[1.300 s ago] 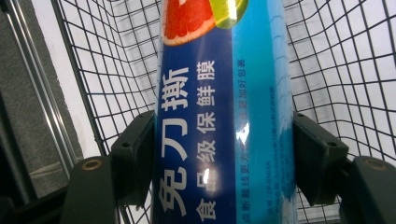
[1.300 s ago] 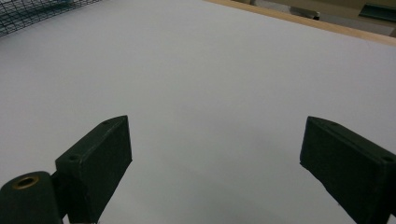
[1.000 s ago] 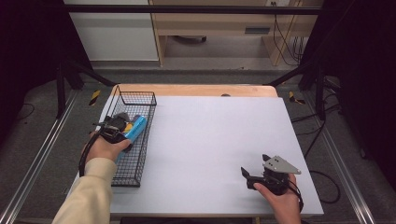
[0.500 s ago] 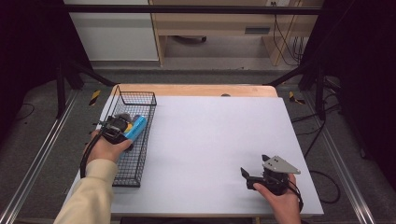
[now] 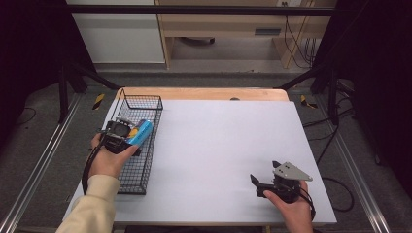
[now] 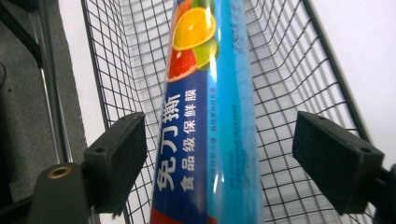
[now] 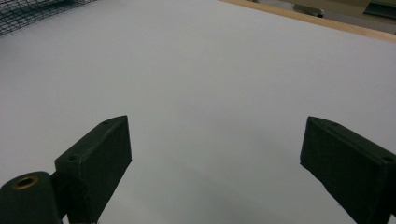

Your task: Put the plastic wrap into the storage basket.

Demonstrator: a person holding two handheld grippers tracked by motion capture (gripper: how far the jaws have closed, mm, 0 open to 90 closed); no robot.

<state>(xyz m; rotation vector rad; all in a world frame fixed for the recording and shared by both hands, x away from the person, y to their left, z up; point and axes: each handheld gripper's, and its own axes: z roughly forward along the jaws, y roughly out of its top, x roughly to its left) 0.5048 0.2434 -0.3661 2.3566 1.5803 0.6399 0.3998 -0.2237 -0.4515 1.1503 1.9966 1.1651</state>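
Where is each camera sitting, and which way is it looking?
High view: above the person's side, looking forward and down on the table; both forearms, left gripper and right gripper show.
Left gripper view: on the left gripper, looking into the wire basket; its jaws, just opened, stand apart from the blue roll between them.
Right gripper view: on the right gripper, looking over bare table; jaws open.
Shared: high and left gripper views both show basket and roll.
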